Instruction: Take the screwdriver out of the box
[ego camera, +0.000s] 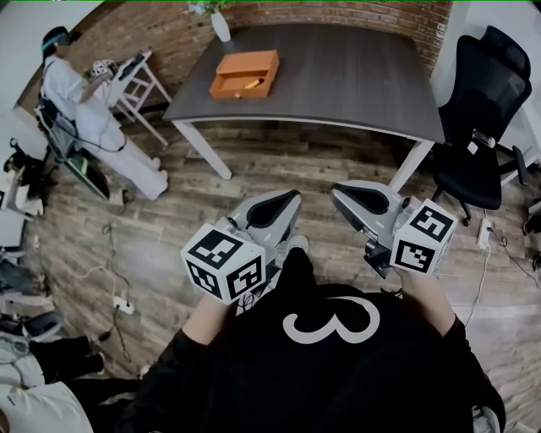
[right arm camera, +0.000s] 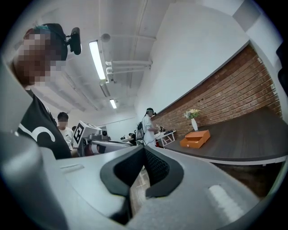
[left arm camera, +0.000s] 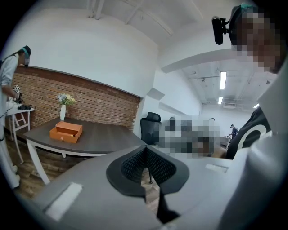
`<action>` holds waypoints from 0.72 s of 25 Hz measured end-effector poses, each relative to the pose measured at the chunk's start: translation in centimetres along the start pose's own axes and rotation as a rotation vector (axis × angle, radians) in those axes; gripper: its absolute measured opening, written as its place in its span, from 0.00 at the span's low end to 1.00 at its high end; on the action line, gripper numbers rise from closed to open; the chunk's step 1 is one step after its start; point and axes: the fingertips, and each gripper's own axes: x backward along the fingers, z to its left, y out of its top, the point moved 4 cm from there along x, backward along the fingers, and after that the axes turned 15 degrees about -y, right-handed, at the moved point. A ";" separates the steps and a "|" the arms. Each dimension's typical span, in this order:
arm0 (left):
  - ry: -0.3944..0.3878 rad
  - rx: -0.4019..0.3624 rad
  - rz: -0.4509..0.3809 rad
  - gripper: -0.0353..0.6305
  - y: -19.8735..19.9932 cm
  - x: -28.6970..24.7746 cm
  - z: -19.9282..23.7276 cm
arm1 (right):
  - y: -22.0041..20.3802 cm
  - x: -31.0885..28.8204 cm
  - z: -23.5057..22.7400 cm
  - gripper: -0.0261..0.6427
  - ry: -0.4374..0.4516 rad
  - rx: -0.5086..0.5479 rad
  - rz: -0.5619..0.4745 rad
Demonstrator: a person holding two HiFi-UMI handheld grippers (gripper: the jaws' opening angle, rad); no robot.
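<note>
Our left gripper [ego camera: 292,200] and right gripper [ego camera: 339,194] have their jaws pressed together, empty. We should walk to the table [ego camera: 338,84], spread 1 pair, then reach into the box [ego camera: 245,73] for the screwdriver [ego camera: 253,84].

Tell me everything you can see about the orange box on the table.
The orange box is flat and rectangular. It lies on the dark table, near its far left corner, by a white vase. Its near part is open and holds a small yellow object. Nothing else touches it.
</note>
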 end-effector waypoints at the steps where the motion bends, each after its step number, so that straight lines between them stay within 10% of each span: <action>1: -0.003 -0.003 0.002 0.08 0.1 -0.3 0.7 | -0.1 -0.3 -0.5 0.04 -0.007 0.004 0.003; 18: -0.040 0.057 0.030 0.08 5.3 -7.2 20.9 | 4.7 -15.9 -13.8 0.04 -0.054 -0.042 0.034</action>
